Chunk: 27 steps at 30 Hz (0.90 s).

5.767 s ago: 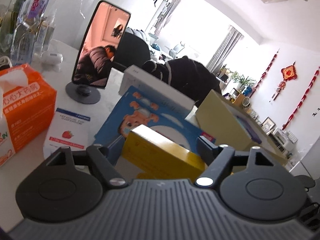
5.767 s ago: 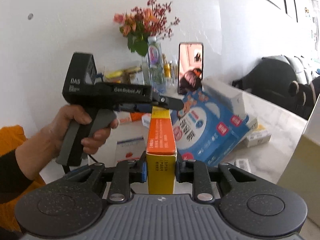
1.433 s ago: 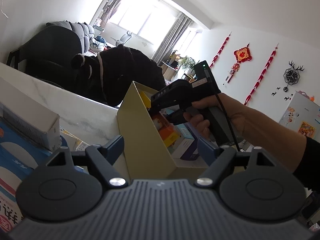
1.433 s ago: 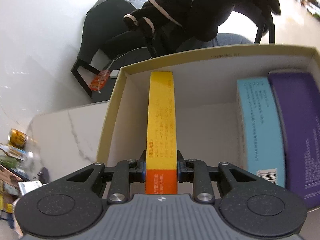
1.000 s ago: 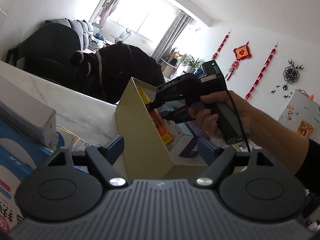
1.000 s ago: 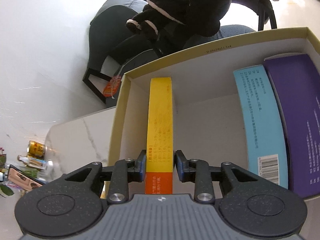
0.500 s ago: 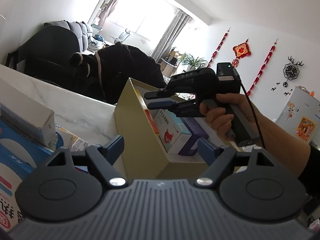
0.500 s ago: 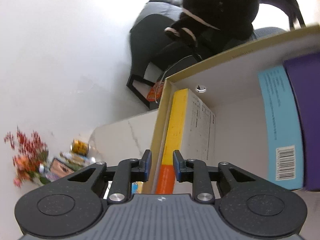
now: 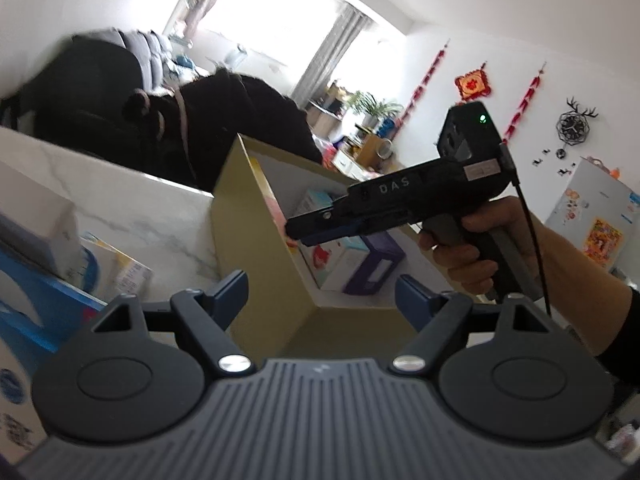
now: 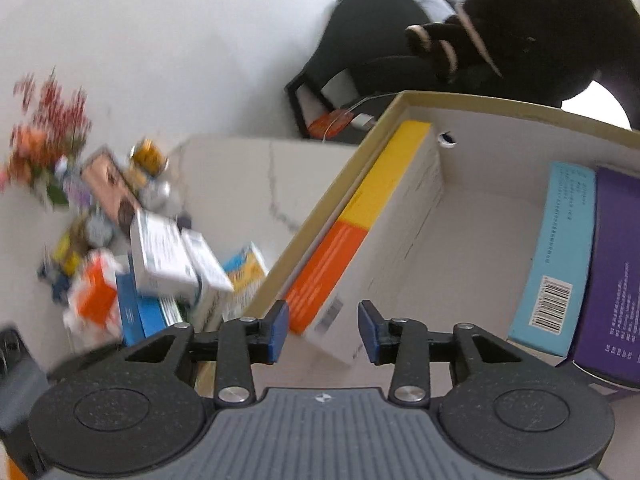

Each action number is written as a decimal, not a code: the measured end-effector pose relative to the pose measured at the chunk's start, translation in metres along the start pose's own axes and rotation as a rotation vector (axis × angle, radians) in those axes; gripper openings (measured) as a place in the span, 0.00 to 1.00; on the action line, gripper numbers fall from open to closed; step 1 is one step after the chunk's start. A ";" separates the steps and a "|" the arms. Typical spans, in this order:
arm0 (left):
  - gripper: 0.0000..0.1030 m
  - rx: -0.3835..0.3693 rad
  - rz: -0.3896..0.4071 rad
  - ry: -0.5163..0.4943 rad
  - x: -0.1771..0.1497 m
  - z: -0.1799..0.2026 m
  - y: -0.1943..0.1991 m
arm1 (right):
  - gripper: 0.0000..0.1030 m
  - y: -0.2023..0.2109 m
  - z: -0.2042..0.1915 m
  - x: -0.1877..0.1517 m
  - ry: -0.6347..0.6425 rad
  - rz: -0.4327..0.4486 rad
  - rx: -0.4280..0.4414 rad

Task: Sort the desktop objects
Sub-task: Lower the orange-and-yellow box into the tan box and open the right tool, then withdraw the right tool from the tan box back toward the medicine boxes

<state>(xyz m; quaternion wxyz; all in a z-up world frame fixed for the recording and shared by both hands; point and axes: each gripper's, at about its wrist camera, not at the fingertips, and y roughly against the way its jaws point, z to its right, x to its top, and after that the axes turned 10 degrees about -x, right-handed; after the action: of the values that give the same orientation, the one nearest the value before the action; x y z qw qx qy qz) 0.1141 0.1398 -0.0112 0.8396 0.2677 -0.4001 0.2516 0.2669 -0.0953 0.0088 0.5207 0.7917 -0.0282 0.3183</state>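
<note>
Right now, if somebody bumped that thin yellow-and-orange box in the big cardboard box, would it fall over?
Probably, yes. The thin yellow-and-orange cardboard box stands on a narrow edge, leaning on the wall of the big cardboard box, with bare floor on its other side. It looks stiff and likely light, so a nudge might flop it flat.

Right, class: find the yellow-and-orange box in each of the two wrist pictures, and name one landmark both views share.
Left wrist view: only a thin strip of the yellow-and-orange box shows, against the near-left inner wall of the tan storage box, just left of the right gripper.
Right wrist view: centre-left, leaning on the left wall, ahead of the open fingers.
Shared landmark: the purple box inside.
</note>
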 end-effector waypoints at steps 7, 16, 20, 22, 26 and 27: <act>0.79 -0.024 -0.055 -0.021 -0.004 0.005 -0.027 | 0.40 -0.011 -0.017 -0.007 0.156 -0.005 -0.032; 0.84 -0.001 -0.075 -0.071 -0.006 0.012 -0.035 | 0.38 -0.020 -0.024 -0.003 0.257 0.015 -0.014; 0.85 0.004 -0.077 -0.085 -0.008 0.015 -0.034 | 0.38 -0.022 -0.022 0.000 0.254 0.029 -0.016; 0.86 0.003 -0.074 -0.083 -0.008 0.015 -0.033 | 0.37 -0.024 -0.019 0.002 0.237 0.038 -0.016; 0.87 0.001 -0.073 -0.088 -0.009 0.014 -0.033 | 0.38 -0.024 -0.016 0.001 0.216 0.036 -0.003; 0.86 0.000 -0.073 -0.088 -0.009 0.014 -0.033 | 0.38 -0.024 -0.015 0.000 0.209 0.036 -0.002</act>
<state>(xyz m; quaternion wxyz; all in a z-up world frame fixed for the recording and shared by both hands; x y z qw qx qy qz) 0.1224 0.1046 -0.0194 0.8298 0.2930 -0.4266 0.2088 0.2688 -0.0713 -0.0065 0.5156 0.7531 0.0117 0.4085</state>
